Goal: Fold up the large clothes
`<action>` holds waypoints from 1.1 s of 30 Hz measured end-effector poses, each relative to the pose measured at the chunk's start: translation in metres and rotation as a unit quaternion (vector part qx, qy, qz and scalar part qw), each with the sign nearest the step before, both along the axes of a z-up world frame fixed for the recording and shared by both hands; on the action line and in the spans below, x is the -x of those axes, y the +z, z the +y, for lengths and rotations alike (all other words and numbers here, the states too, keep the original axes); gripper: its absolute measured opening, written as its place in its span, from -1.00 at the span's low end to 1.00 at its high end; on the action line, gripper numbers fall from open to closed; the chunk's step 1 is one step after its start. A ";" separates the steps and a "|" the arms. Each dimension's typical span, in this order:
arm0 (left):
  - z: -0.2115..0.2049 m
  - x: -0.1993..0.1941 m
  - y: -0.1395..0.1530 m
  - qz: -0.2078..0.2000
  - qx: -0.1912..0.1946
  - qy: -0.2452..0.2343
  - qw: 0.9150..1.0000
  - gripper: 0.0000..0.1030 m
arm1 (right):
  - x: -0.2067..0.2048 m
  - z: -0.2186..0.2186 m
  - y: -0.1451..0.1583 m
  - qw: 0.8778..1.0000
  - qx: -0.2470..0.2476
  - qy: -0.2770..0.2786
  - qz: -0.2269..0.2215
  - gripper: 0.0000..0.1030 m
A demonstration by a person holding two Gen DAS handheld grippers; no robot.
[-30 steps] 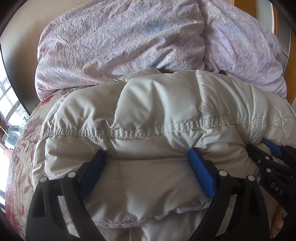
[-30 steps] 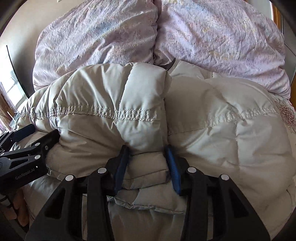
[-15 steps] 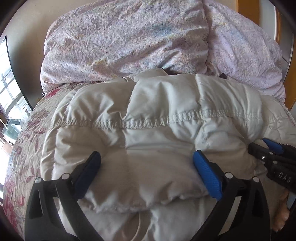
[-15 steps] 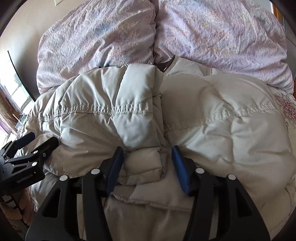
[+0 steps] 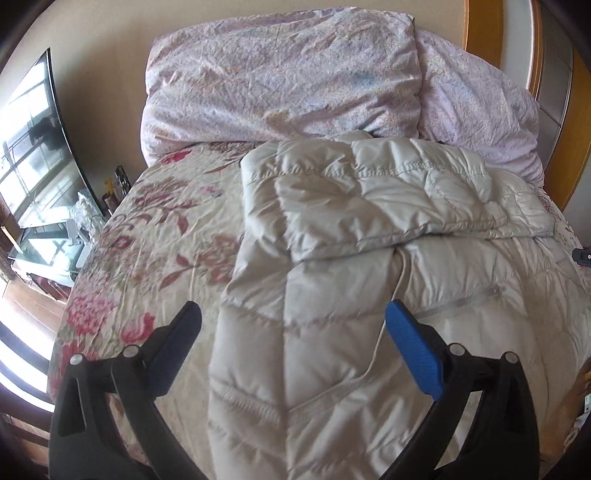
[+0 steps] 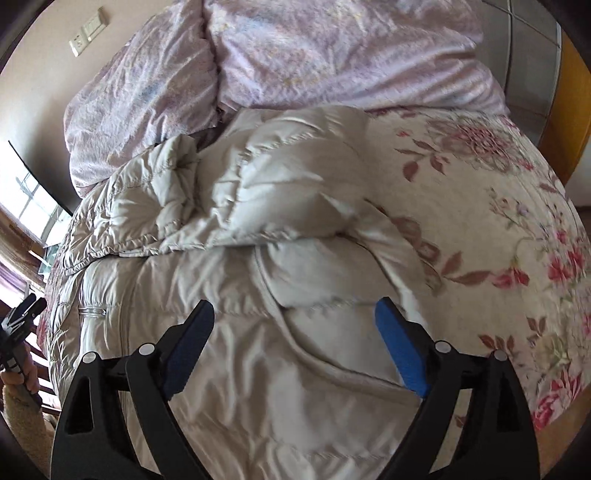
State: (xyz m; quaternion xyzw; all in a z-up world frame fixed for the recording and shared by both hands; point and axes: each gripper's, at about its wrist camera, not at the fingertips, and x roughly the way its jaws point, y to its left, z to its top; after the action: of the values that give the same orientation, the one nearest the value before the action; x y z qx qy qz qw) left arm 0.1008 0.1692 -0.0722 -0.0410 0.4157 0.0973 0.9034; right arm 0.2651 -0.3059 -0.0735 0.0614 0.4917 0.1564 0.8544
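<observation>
- Left wrist view: the left gripper has its jaws spread wide, nothing pinched between them; they hang over the near part of the cream puffer jacket, and I cannot tell whether the pads brush the cloth.
- Right wrist view: the right gripper is opening, jaws wide apart above the jacket, clamping nothing.
- No brand or writing on either gripper can be read; the lettering on the gripper at each picture's edge is too small.
- The jacket lies on the flowered bedspread, its far part folded over itself, with a thin white cord running down it.
- Beyond it are two lilac pillows.
- A wall switch plate shows at upper left.
</observation>
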 end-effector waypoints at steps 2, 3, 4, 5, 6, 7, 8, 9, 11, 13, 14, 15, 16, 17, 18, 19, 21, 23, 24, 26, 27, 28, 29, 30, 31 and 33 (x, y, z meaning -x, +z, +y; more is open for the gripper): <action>0.011 0.012 -0.005 0.013 0.005 0.006 1.000 0.93 | 0.004 -0.027 -0.007 0.999 -0.007 -0.019 0.028 0.76; 0.016 0.018 -0.008 0.020 0.005 0.009 1.000 0.93 | 0.006 -0.037 -0.010 0.999 -0.009 -0.024 0.040 0.76; 0.021 0.022 -0.010 0.026 0.006 0.011 1.000 0.93 | 0.010 -0.046 -0.013 0.998 -0.011 -0.030 0.048 0.76; 0.024 0.026 -0.013 0.031 0.007 0.012 0.999 0.93 | 0.014 -0.055 -0.016 0.998 -0.012 -0.035 0.055 0.76; 0.027 0.029 -0.015 0.036 0.007 0.013 0.999 0.93 | 0.017 -0.061 -0.019 0.997 -0.011 -0.037 0.062 0.76; 0.028 0.032 -0.017 0.040 0.006 0.014 0.999 0.93 | 0.020 -0.067 -0.022 0.997 -0.009 -0.040 0.068 0.76; 0.029 0.033 -0.019 0.044 0.006 0.015 0.999 0.93 | 0.022 -0.071 -0.025 0.996 -0.007 -0.040 0.073 0.76; 0.030 0.035 -0.020 0.046 0.009 0.015 0.999 0.93 | 0.025 -0.074 -0.028 0.996 -0.003 -0.040 0.078 0.75; 0.029 0.037 -0.023 0.049 0.014 0.013 0.999 0.93 | 0.029 -0.076 -0.032 0.996 0.000 -0.035 0.085 0.75; 0.026 0.037 -0.027 0.054 0.015 0.010 0.998 0.93 | 0.033 -0.075 -0.036 0.996 -0.005 -0.023 0.087 0.75; 0.025 0.037 -0.029 0.057 0.017 0.009 0.998 0.93 | 0.036 -0.074 -0.037 0.996 -0.007 -0.015 0.087 0.75; 0.025 0.037 -0.032 0.061 0.020 0.007 0.998 0.93 | 0.038 -0.073 -0.037 0.996 -0.007 -0.009 0.087 0.75; 0.024 0.037 -0.034 0.064 0.023 0.005 0.998 0.93 | 0.041 -0.073 -0.038 0.996 -0.007 -0.002 0.087 0.75; 0.024 0.037 -0.037 0.066 0.026 0.004 0.997 0.93 | 0.043 -0.072 -0.039 0.996 -0.006 0.003 0.088 0.75; 0.023 0.038 -0.039 0.068 0.028 0.003 0.997 0.93 | 0.045 -0.071 -0.041 0.996 -0.005 0.008 0.090 0.74; 0.023 0.038 -0.040 0.069 0.030 0.002 0.997 0.93 | 0.047 -0.071 -0.042 0.996 -0.005 0.011 0.092 0.73; 0.023 0.039 -0.043 0.070 0.037 0.003 0.997 0.93 | 0.050 -0.072 -0.045 0.995 -0.010 0.014 0.098 0.68; 0.025 0.040 -0.044 0.070 0.047 0.003 0.996 0.93 | 0.053 -0.073 -0.048 0.994 -0.020 0.018 0.107 0.62; 0.025 0.040 -0.044 0.070 0.051 0.003 0.996 0.93 | 0.055 -0.073 -0.050 0.993 -0.025 0.020 0.110 0.60; 0.026 0.041 -0.044 0.070 0.054 0.002 0.996 0.93 | 0.058 -0.074 -0.053 0.992 -0.032 0.025 0.116 0.57; 0.026 0.042 -0.044 0.070 0.055 0.002 0.996 0.93 | 0.060 -0.075 -0.054 0.992 -0.036 0.027 0.118 0.57; 0.025 0.042 -0.044 0.070 0.055 0.001 0.996 0.93 | 0.062 -0.076 -0.054 0.992 -0.039 0.031 0.118 0.57; 0.025 0.044 -0.044 0.069 0.055 0.000 0.996 0.93 | 0.064 -0.077 -0.054 0.991 -0.042 0.034 0.119 0.57; 0.025 0.044 -0.044 0.069 0.055 0.000 0.996 0.93 | 0.066 -0.077 -0.055 0.991 -0.042 0.037 0.120 0.57; 0.025 0.045 -0.044 0.070 0.057 -0.001 0.996 0.93 | 0.068 -0.077 -0.054 0.991 -0.042 0.041 0.121 0.57; 0.025 0.046 -0.045 0.071 0.058 0.000 0.996 0.93 | 0.073 -0.081 -0.054 0.991 -0.040 0.044 0.123 0.57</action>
State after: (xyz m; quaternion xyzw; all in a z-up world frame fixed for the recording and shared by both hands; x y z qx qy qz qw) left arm 0.0551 0.1943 -0.1174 -0.0866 0.4838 0.0752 0.8676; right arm 0.1920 -0.3873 -0.1271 0.0925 0.5884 0.2041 0.7769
